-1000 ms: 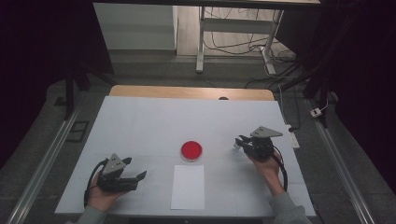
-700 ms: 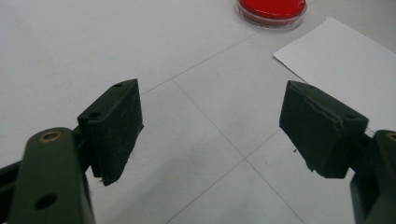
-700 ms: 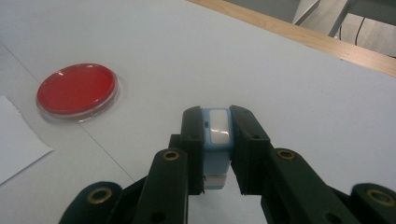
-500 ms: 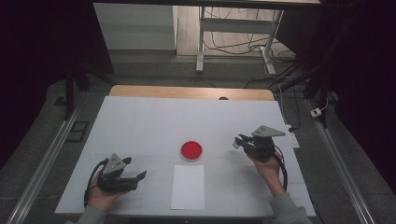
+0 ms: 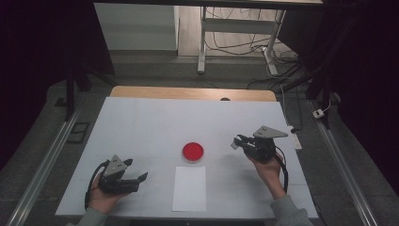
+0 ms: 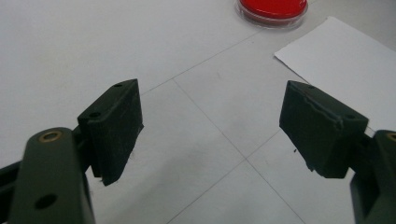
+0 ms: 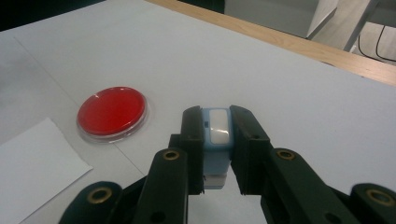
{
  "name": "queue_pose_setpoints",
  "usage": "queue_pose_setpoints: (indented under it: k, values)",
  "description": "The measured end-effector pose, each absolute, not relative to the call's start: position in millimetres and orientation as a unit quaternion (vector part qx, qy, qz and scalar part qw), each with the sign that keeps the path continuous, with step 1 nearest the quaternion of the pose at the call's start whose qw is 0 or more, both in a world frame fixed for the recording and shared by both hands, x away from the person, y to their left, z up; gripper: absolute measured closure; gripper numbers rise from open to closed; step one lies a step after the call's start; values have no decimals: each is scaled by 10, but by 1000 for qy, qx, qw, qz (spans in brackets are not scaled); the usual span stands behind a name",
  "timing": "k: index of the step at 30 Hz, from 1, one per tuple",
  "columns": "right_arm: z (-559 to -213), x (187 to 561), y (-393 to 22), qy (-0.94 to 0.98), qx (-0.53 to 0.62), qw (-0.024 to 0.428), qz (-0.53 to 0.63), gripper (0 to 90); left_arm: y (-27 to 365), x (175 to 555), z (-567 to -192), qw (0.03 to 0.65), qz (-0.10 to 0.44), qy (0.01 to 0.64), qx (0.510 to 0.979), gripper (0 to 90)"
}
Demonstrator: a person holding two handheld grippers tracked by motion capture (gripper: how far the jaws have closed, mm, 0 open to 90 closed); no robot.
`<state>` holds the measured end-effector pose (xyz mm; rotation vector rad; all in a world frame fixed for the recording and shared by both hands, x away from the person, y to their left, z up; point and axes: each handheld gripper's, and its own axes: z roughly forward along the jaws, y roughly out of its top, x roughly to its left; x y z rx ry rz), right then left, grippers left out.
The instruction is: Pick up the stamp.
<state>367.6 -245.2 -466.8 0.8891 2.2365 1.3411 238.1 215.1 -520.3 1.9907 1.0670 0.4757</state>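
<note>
Clamping a pale stamp (image 7: 217,140), the right gripper (image 5: 241,142) hovers beside the red dish (image 5: 193,152); the left gripper (image 5: 141,178) gapes over bare table (image 5: 141,127).

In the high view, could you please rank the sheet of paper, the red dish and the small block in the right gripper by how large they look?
1. Sheet of paper, clearly largest.
2. Red dish.
3. Small block clamped in the right gripper, smallest; it is partly hidden by the jaws.

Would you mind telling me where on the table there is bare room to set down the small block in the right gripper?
The table is bare between its far wooden edge and the red dish, and left of the dish. It is tighter where the dish meets the paper sheet.
</note>
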Motion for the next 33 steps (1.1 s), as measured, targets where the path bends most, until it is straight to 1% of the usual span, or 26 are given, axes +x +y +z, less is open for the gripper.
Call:
queue_pose_setpoints:
  k: [7,24,28,33]
  values:
    - [-4642,3658,-2420,797,311,178,487,756,2149,2383,-5206,404,189,424,789,216]
    - [-4618,3593,-2307,803,289,175,491,756,2152,2384,-5207,405,188,425,788,217]
    - [-4609,3571,-2258,803,287,163,496,755,2152,2385,-5207,404,188,425,788,217]
    - [-4605,3553,-2220,802,284,162,500,756,2152,2386,-5209,404,188,425,788,217]
